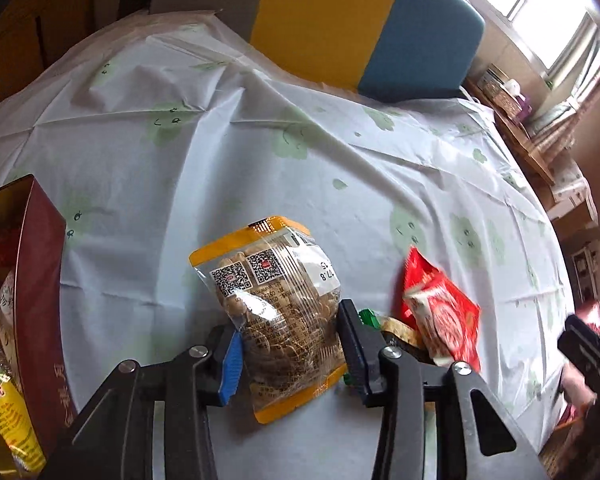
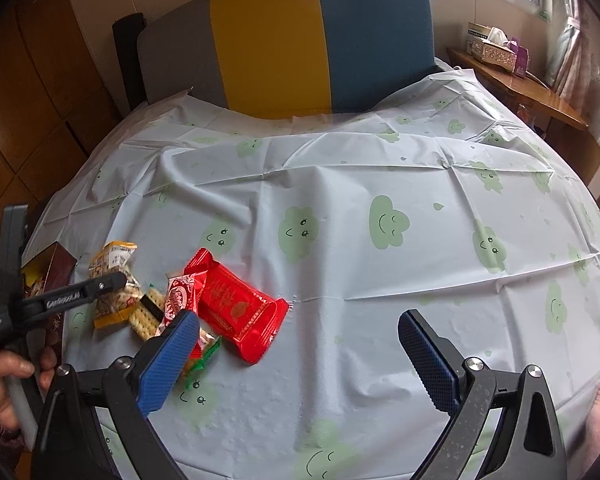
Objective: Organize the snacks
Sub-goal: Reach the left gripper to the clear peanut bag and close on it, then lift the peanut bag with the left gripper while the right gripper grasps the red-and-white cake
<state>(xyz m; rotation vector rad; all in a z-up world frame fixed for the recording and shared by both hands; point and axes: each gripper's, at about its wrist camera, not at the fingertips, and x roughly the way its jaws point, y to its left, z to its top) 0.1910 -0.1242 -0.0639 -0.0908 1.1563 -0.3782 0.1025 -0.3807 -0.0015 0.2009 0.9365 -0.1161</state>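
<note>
the left gripper [image 1: 290,354] is closed on one clear bag of nuts [image 1: 274,300] with orange ends. its two pads press on the bag's two sides. the bag sits on the cloth [image 1: 260,152] near the left edge of the table, with two square codes on its label.

the right gripper [image 2: 300,360] is open wide. nothing is between its two blue pads [image 2: 428,364]. it hangs over a bare part of the cloth.

just beside the nut bag lies a small pile of snacks. in the pile there is one big red packet [image 2: 240,308], flat on the cloth. one small red and white packet [image 2: 180,300] leans on it. one pale cracker pack [image 2: 146,314] lies between that and the nut bag. one little green wrapper [image 2: 204,360] pokes out by the right gripper's left pad. more may be hidden under them.

one dark red box [image 1: 40,288] stands at the left edge of the table. it has snacks inside, and how many cannot be told.

one hand [image 2: 4,376] holds the left gripper's handle. the cloth is pale blue with green smiling clouds. one chair back [image 2: 284,40] in grey, yellow and blue stands behind the table.
</note>
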